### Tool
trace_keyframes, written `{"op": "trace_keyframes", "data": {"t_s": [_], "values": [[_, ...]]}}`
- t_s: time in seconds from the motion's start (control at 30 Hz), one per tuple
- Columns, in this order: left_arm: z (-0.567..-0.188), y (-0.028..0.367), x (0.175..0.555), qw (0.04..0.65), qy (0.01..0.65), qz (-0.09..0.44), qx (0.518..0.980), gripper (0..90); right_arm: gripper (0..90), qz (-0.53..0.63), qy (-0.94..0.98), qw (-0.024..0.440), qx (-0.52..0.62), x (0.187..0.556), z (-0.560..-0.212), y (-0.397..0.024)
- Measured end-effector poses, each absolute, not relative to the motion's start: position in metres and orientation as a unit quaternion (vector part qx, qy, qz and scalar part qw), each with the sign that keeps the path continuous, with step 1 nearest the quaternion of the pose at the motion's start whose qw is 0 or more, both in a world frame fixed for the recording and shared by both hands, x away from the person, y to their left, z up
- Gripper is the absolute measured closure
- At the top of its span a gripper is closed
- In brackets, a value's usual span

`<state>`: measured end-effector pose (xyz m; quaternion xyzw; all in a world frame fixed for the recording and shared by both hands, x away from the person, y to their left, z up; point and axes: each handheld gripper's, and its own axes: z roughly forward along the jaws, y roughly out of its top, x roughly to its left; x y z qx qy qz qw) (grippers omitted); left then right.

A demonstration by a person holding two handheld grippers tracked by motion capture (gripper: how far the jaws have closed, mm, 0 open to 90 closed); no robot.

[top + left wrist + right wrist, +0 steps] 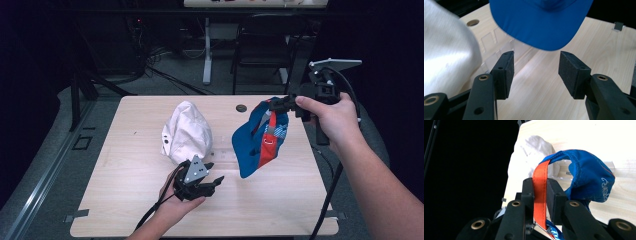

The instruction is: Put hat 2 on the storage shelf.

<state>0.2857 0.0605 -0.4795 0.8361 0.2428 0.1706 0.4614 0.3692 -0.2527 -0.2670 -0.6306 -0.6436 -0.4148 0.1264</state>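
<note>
On the left half of the light wooden desk [125, 200] lies a white cap [186, 131], crumpled, its long axis running from the near edge toward the far edge; in the left gripper view its pale cloth [446, 52] sits just beside the left jaw. Below it, near the front of the desk, the left tongs [216, 181] are held low in the person's left hand [172, 202], pointing rightward toward the hanging cap; in the left gripper view the left tongs [536, 72] stand spread wide apart with bare wood between the pads and nothing held. A flat clear plastic holder [496, 47] lies on the desk between the two caps. To the right, a blue baseball cap [257, 137] hangs in the air above the desk, long axis near vertical, its brim [541, 25] hanging lowest and turned toward the left tongs. The right tongs [540, 195], held in the right hand [332, 117], are pressed together on the cap's orange strap [540, 187] at the top, the blue cloth [589, 177] looping out beyond the jaws.
</note>
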Motion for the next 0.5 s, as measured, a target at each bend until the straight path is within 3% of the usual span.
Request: {"op": "trace_keyframes", "data": {"t_s": [0.3, 0.5], "values": [[-0.466, 0.029, 0.288, 0.473, 0.215, 0.179, 0.835, 42.9, 77.9, -0.423, -0.630, 0.119, -0.640, 0.387, -0.263, -0.248], [-0.464, 0.002, 0.296, 0.451, 0.203, 0.207, 0.844, 42.3, 78.0, -0.430, -0.624, 0.119, -0.642, 0.395, -0.261, -0.244]]}}
